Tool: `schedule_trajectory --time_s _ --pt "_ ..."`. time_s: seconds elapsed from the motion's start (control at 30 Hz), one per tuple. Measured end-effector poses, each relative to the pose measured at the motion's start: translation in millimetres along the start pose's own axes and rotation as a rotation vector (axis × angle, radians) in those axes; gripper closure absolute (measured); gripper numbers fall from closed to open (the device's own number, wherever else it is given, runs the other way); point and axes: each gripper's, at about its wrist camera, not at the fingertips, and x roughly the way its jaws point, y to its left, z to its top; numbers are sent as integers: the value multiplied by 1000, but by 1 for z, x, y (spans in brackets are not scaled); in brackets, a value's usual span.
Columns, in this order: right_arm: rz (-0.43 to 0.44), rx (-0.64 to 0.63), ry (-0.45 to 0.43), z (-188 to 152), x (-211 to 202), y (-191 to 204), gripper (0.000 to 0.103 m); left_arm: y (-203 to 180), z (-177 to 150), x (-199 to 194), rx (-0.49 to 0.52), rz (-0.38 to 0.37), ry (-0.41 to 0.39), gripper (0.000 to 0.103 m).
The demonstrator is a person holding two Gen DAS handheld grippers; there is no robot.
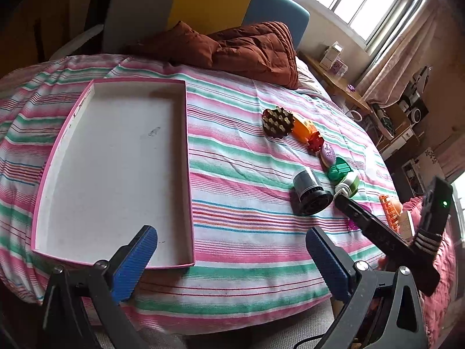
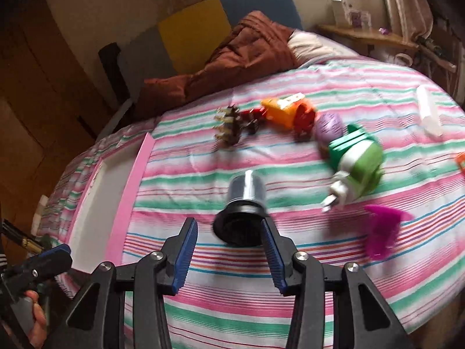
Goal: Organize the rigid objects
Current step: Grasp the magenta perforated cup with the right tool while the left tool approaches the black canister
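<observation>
R gripper (image 2: 229, 250), jaws open w/ nothing held, nears black-and-silver cylinder (image 2: 244, 215) mid-bed: centre jaws on its flared base before closing; L gripper (image 1: 229, 250) open too.

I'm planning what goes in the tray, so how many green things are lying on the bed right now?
2: a green block, and a green-and-white object touching it on the near side, both right of the silver-and-black cylinder. Others could be hidden behind the right gripper.

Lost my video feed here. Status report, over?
Left tool open, hovering at the tray's near corner. Right tool open, closing on the black-and-silver cylinder, not gripped. Tray holds nothing yet. Other toys lie beyond, path open.
</observation>
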Motion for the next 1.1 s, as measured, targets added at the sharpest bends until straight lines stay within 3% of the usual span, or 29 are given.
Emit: schedule_trajectory --time_s 0.13,0.2,0.37,0.5,0.63,0.9,1.1 --pt "-204 82 -82 -9 -30 -50 57 -8 2 5 16 -30 -5 0" --pt "-242 165 -48 -13 -26 -77 56 -15 2 10 20 -64 1 0" --pt "-202 217 19 -22 -4 -98 57 -30 3 19 10 -154 19 0" --pt "-265 156 45 -17 11 -95 69 -39 7 17 49 -141 3 0" --pt "-289 126 61 -19 13 -96 74 -41 10 18 58 -124 -6 0" --pt "-249 113 -18 4 -15 -90 74 -39 14 32 30 -92 13 0" --pt "-230 120 19 0 -1 -94 74 -46 19 43 32 -79 18 0"
